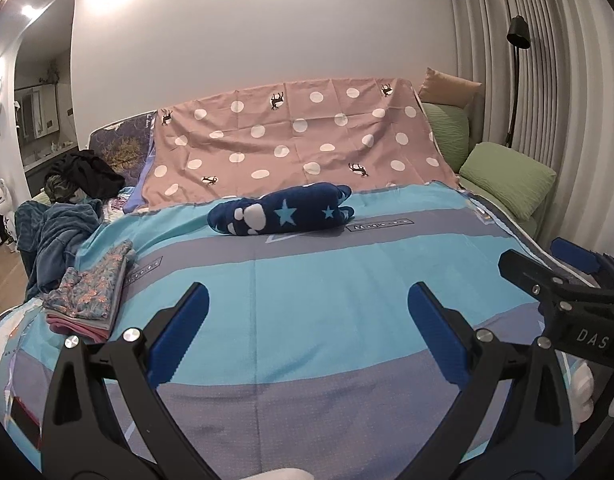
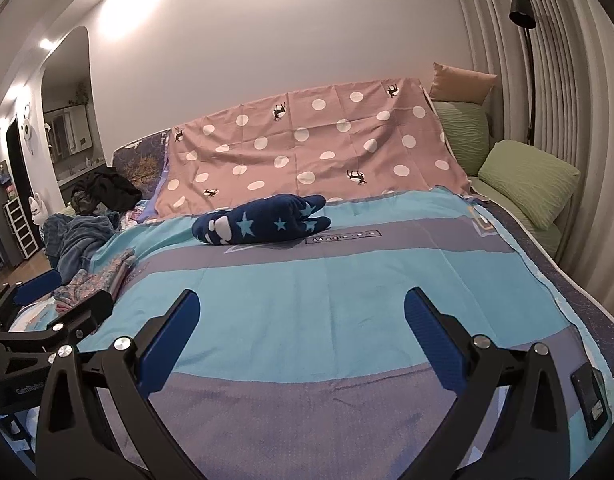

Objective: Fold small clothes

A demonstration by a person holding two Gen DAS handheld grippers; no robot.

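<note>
A bunched navy garment with pale blue stars and white shapes (image 1: 281,213) (image 2: 263,224) lies far back on the blue and grey bedspread (image 1: 307,280) (image 2: 307,300). A folded stack of floral and pink clothes (image 1: 91,292) (image 2: 95,280) rests at the bed's left edge. My left gripper (image 1: 307,300) hovers open over the bed's near part, holding nothing. My right gripper (image 2: 301,306) is open and empty too, level with the left one. Each gripper shows at the side of the other's view: the right gripper (image 1: 547,276), the left gripper (image 2: 67,304).
A pink polka-dot sheet (image 1: 299,140) covers the headboard. Green pillows (image 1: 507,184) and a tan cushion lie at the right, by a black floor lamp (image 1: 517,80) and curtains. A heap of dark and blue clothes (image 1: 71,208) sits at the far left. A dark phone-like object (image 2: 591,400) lies near right.
</note>
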